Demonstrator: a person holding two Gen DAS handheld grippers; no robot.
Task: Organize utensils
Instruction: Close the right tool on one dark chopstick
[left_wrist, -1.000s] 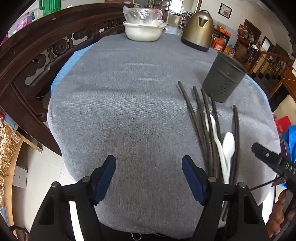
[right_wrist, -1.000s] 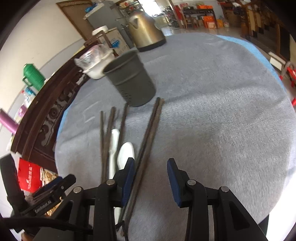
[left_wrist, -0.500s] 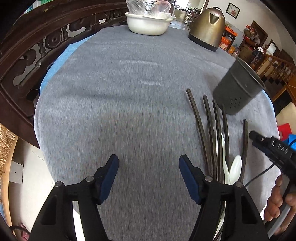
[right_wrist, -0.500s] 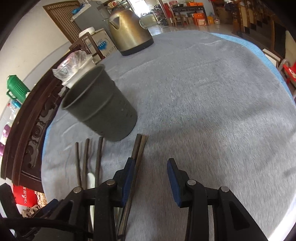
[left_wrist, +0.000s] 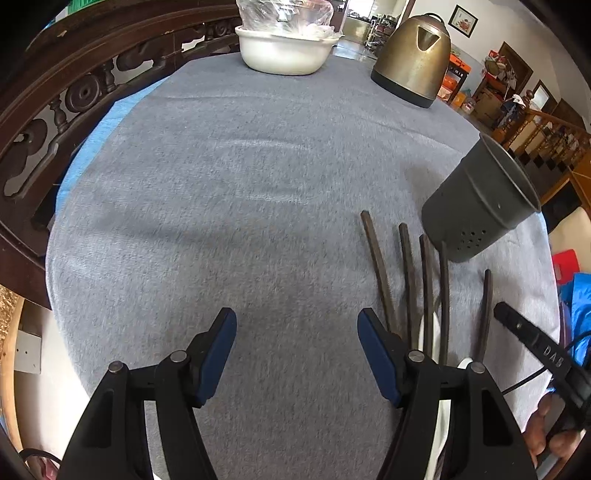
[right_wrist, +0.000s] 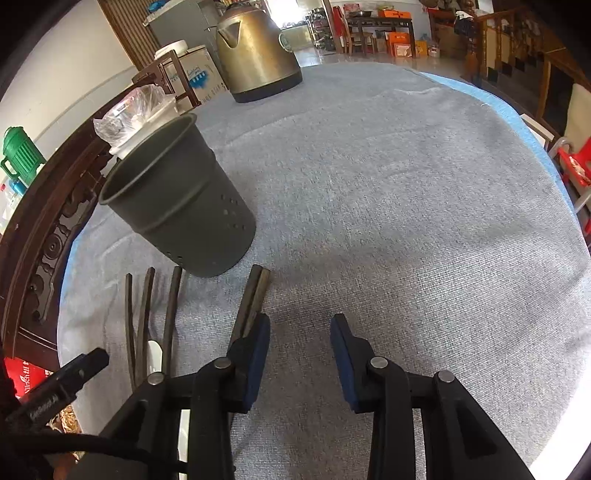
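Observation:
Several dark chopsticks lie fanned on the grey tablecloth, with white spoons partly hidden under them. Just beyond their tips stands a dark perforated utensil holder, upright. My left gripper hovers open over bare cloth to the left of the chopsticks, holding nothing. In the right wrist view the holder stands at the left. A pair of chopsticks runs beside the left finger. My right gripper has its jaws closing, with only cloth between them.
A brass-coloured kettle and a white bowl covered in plastic stand at the far side of the table. A carved dark wooden chair back curves along the left edge. A red chair stands off the right edge.
Both grippers have moved forward over the table, so the holder and chopstick tips now sit closer. The left jaws have narrowed slightly. Nothing has been picked up.

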